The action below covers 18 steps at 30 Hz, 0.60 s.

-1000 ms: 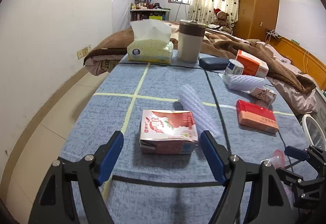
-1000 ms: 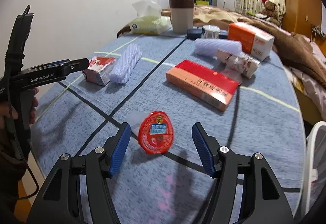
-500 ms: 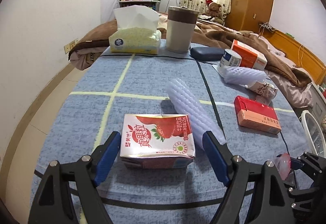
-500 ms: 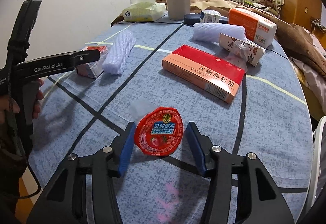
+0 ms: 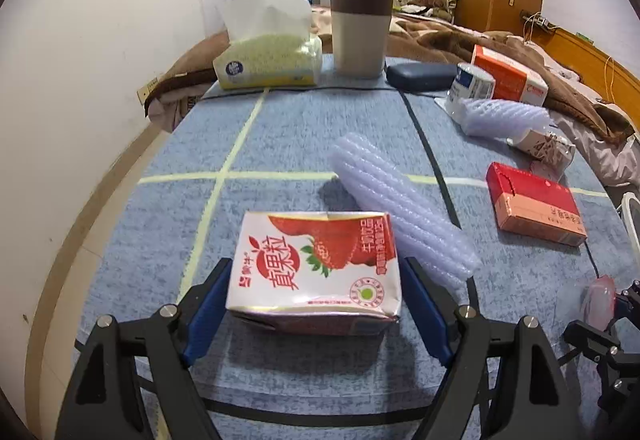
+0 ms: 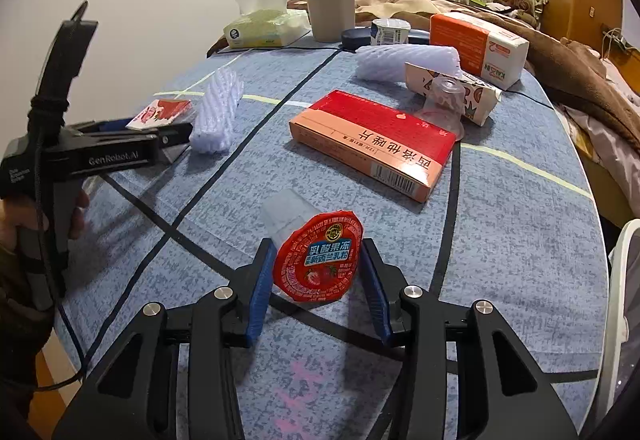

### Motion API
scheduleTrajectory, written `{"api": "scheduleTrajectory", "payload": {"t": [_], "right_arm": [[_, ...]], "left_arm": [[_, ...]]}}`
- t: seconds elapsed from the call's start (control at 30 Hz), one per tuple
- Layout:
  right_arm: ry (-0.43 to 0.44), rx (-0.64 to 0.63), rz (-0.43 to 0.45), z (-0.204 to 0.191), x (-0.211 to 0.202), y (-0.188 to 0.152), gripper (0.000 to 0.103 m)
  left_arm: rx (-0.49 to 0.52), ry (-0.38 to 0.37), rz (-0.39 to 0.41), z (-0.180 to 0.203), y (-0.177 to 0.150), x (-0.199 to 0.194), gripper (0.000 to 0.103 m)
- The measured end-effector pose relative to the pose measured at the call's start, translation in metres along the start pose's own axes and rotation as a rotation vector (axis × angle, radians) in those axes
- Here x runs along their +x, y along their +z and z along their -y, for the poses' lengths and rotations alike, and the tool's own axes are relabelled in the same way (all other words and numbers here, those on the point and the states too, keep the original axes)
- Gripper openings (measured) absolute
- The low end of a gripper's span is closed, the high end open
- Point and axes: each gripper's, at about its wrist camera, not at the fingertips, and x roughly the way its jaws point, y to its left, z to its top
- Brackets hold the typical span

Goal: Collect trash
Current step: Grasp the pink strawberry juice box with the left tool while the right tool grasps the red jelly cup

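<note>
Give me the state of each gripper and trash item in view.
left gripper: open, astride milk carton lying flat
right gripper: closing around jelly cup, tipped on its side
clear cup: upside down
red box: lying flat, closed

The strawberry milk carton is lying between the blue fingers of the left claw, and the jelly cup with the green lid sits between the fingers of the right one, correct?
Not quite: the jelly cup has a red lid, not green, as the right wrist view shows. The rest holds: it sits between the right claw fingers, and the strawberry milk carton lies between the left claw fingers.
</note>
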Motion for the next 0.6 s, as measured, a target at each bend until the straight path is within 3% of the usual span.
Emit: {"api": "scheduleTrajectory", "payload": {"t": [0.17,0.27,0.6], "right_arm": [[0.007,0.008,0.002,0.004,0.0,0.0,0.043],[0.015,0.009,0.002,0.005,0.0,0.0,0.043],[0.021,0.019,0.032,0.012,-0.008,-0.001,0.043]], "left_arm": [[-0.037,-0.009,0.011,-0.004,0.001,-0.002,0.084],[-0.058,-0.02,0.007,-0.007,0.0,-0.002,0.077],[-0.07,-0.021,0.041,-0.002,-0.006,-0.019,0.076]]}}
